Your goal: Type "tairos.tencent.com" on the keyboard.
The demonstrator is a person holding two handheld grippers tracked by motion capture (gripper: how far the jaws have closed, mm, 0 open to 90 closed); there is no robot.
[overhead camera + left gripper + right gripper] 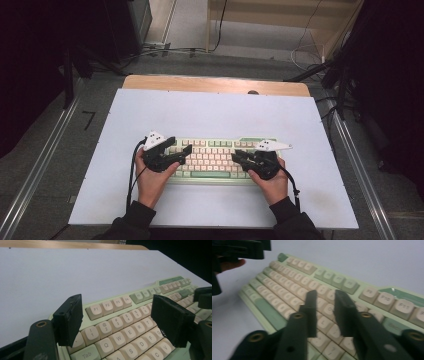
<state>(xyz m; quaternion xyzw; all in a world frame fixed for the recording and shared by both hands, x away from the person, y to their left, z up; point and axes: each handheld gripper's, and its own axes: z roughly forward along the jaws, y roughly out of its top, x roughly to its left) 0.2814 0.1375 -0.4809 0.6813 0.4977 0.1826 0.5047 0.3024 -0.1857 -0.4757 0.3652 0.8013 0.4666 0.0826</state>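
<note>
Keyboard (215, 159) lies long axis crosswise on the table (210, 112), directly beneath both grippers: left gripper (181, 151), jaws spread and empty, over its left-hand keys, right gripper (236, 158), jaws nearly together, probably empty, over its right-hand keys.

In the high view both hands cover the keyboard's (215, 159) two ends, and its key legends are too small to read. In the left claw view the keyboard's near rows run off the bottom edge. The right claw view is blurred; legends on keys beside the right claw (324, 312) cannot be read.
</note>
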